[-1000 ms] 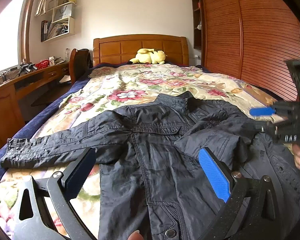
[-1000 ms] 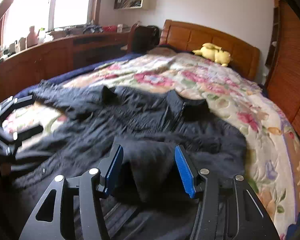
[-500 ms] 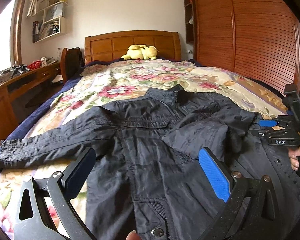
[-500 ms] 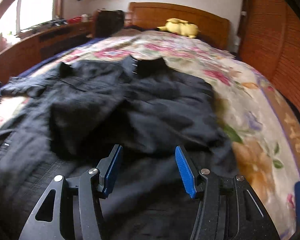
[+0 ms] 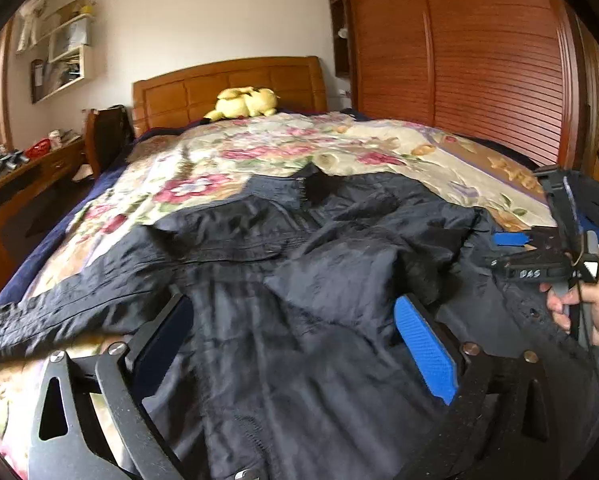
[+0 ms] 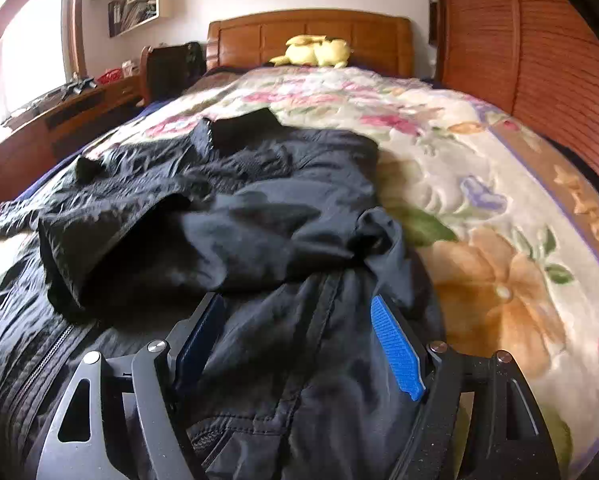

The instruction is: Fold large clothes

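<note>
The right gripper (image 6: 295, 344) is brought back from the sleeve (image 6: 203, 240), which is now left lying folded across the jacket (image 6: 299, 380) front. The left gripper (image 5: 295, 344) is lowered closer over the jacket's middle.

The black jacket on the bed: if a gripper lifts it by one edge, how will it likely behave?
The black jacket would probably drape limply: its folded-over sleeve already sags in soft creases. The faint sheen suggests thin, somewhat slippery fabric. It looks light, though spread wide, so loose parts would likely trail.
</note>
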